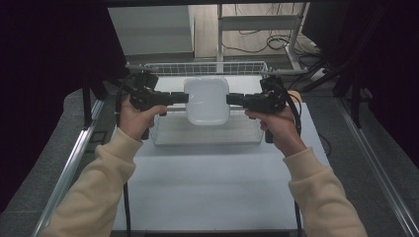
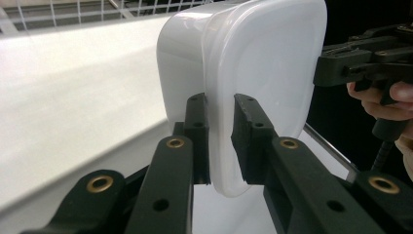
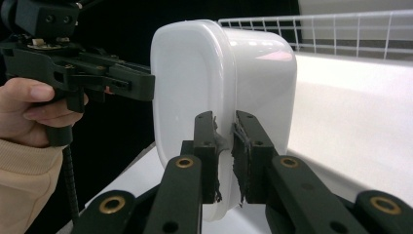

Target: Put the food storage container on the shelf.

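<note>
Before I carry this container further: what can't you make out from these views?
- Inside of the white container: its own lid and walls hide it in all views.
- Basket floor, high view: the container covers part.
- Left gripper contact, left gripper view: the lid's rim blocks it.

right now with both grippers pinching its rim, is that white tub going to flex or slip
Probably some flex: the white tub looks thin-walled and translucent, gripped only by its rim lip. Its glossy plastic could slip, though the left hand-held gripper and right hand-held gripper clamp opposite edges. It is likely light, since it hangs level above the wire basket.
</note>
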A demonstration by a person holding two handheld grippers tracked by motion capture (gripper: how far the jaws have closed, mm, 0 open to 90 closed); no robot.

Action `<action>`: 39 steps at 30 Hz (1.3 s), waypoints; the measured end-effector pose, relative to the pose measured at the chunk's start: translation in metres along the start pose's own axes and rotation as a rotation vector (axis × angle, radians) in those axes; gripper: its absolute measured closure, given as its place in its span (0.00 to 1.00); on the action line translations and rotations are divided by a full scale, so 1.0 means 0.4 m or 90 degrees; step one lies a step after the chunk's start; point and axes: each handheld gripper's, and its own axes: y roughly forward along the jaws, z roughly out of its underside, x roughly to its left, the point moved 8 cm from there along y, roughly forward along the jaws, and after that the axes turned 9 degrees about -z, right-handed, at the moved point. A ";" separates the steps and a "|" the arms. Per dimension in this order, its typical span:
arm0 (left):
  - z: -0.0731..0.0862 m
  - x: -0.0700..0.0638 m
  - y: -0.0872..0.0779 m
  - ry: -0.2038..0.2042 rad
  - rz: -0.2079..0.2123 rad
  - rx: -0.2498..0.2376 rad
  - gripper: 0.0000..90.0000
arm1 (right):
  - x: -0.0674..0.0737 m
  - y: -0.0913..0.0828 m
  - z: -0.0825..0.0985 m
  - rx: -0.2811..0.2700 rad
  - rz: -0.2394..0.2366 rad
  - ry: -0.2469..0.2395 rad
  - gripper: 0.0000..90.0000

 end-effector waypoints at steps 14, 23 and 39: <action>-0.081 0.103 0.078 -0.068 0.028 0.043 0.85 | -0.104 0.069 -0.080 0.030 0.014 0.074 0.89; -0.122 0.153 0.140 -0.151 0.068 0.089 0.83 | -0.194 0.106 -0.109 0.029 0.011 0.175 0.82; -0.125 0.206 0.210 -0.253 0.094 0.087 0.76 | -0.277 0.153 -0.102 0.020 0.019 0.292 0.68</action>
